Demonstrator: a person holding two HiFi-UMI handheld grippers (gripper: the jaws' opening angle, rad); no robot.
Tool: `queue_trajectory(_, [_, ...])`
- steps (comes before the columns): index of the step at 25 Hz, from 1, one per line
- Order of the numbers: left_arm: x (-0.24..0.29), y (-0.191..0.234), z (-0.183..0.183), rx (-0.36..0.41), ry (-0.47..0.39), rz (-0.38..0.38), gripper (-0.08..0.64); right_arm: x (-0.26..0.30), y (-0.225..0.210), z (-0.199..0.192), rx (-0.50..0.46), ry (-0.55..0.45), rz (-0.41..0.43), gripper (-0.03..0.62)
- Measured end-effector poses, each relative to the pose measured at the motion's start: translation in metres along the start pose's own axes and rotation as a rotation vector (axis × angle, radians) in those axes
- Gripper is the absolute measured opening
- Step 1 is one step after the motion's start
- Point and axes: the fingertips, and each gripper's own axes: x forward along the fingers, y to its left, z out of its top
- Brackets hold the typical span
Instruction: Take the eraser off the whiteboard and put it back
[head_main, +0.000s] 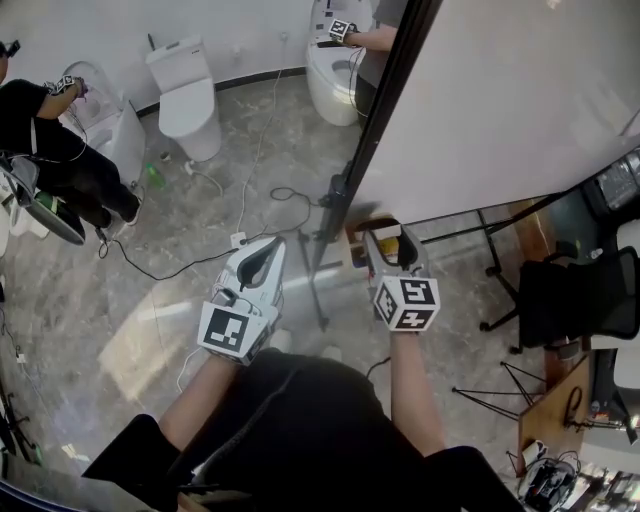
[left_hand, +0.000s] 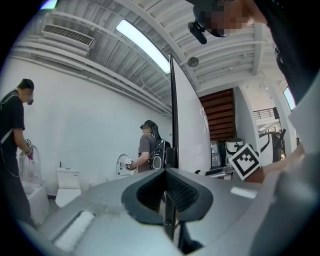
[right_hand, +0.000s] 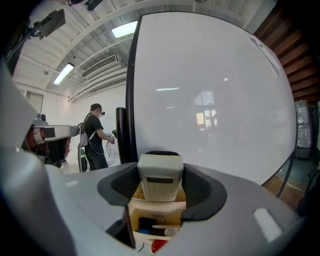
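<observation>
Eraser (right_hand: 160, 172) is clamped in our right gripper (right_hand: 161, 186), right by the whiteboard (right_hand: 215, 100). Our left gripper (left_hand: 167, 189) is closed up, holding nothing.

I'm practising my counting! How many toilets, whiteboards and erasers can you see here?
Toilets: 3
Whiteboards: 1
Erasers: 1
Total: 5
</observation>
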Motion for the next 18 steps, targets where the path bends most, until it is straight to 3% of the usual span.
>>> queue_trajectory(18, [-0.002,0.007,0.000,0.005,0.003,0.010,0.006,0.014,-0.003,-0.028,-0.007,0.101,-0.018,0.267])
